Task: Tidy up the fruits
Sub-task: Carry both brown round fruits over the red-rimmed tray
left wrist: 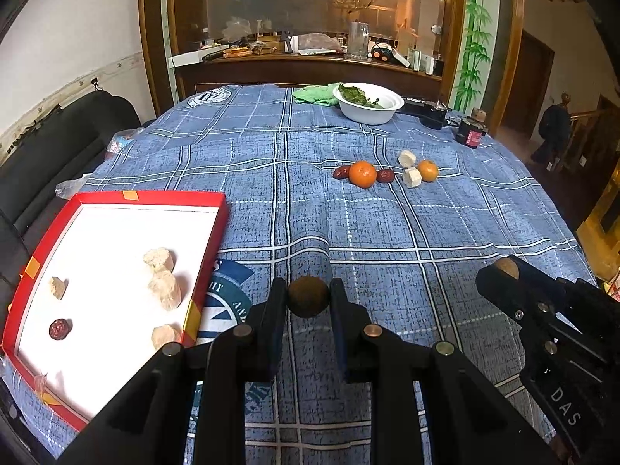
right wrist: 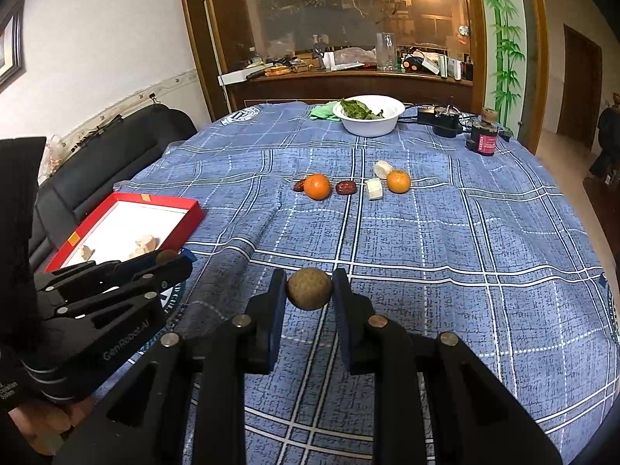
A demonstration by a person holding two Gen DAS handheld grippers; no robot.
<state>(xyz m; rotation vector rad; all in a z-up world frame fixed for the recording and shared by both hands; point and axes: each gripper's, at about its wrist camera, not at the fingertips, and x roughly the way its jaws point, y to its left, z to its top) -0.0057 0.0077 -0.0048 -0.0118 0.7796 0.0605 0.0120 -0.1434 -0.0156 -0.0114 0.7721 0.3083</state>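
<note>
Each black hand-held gripper, left gripper [left wrist: 308,296] and right gripper [right wrist: 309,288], pinches a small round brown fruit [left wrist: 308,295] that could roll free before reaching the red-rimmed tray [left wrist: 217,228] at lower left.

A home dining room: clothed table [left wrist: 348,232], sofa [left wrist: 58,155], cluttered wooden sideboard [left wrist: 310,66].

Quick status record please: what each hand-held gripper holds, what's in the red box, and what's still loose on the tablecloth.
left hand-held gripper: shut on a small round brown fruit
right hand-held gripper: shut on a small round tan fruit
red cardboard box with white inside: four pale beige chunks, one dark red date
blue checked tablecloth: two oranges, two dark red dates, two pale chunks, all loose
white bowl of green leaves: far side, untouched
</note>
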